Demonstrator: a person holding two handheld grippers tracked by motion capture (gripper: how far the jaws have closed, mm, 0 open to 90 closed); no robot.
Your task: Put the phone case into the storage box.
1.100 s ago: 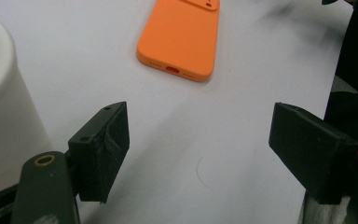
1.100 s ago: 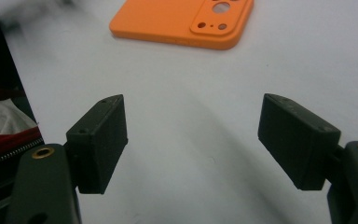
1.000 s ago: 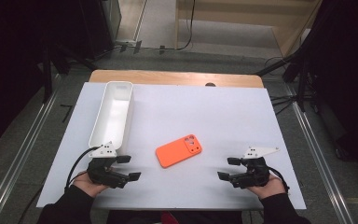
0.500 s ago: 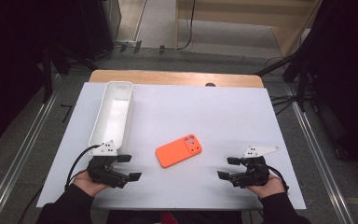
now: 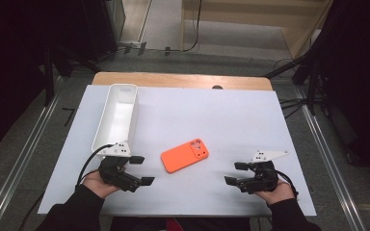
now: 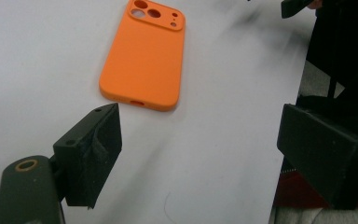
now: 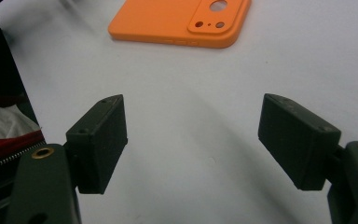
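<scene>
An orange phone case (image 5: 185, 155) lies back-up on the white table top (image 5: 212, 115), midway between my hands. My left gripper (image 5: 141, 170) rests near the front edge, left of the case, its jaws wide open and empty. In the left gripper view the case (image 6: 143, 54) lies ahead of the open gripper (image 6: 200, 140). My right gripper (image 5: 236, 173) sits to the case's right, open too, holding nothing. The right gripper view has the case (image 7: 182, 22) at the top, beyond the spread gripper (image 7: 191, 140).
A long white tray (image 5: 116, 115) stands empty on the left side of the table, just beyond my left hand. Wooden table edge (image 5: 183, 80) runs along the back. Metal rails and black stands flank the table on the floor.
</scene>
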